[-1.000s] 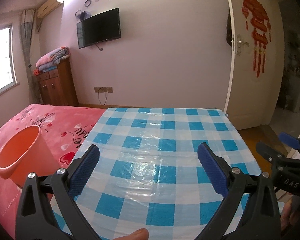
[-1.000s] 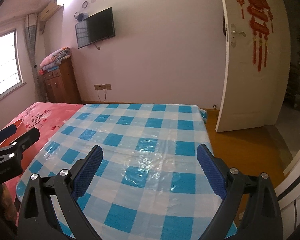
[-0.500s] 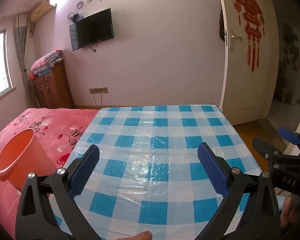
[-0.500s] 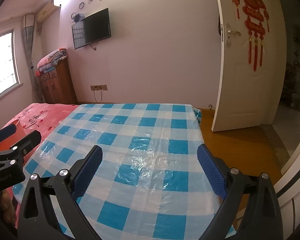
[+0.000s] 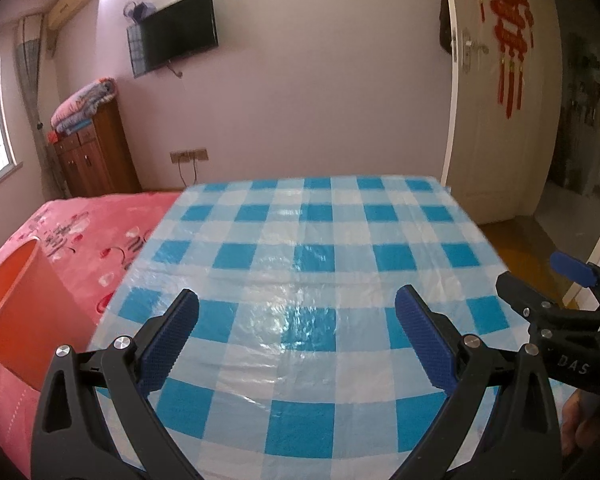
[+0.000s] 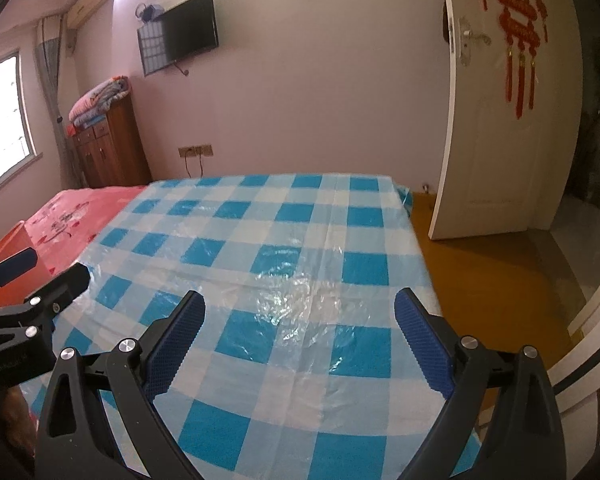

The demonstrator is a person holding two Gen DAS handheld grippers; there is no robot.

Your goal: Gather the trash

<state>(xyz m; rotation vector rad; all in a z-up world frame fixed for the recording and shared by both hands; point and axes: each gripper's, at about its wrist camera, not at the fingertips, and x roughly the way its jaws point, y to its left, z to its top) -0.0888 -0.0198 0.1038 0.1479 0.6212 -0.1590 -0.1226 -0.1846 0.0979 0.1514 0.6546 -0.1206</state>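
Trash is nowhere in my views: checked table [image 5: 308, 264] bare, orange bin [image 5: 16, 300] at 9 o'clock on the bed, left gripper [image 5: 296, 340] and right gripper [image 6: 300, 340] jaws spread, empty; search step, next I scan for litter.
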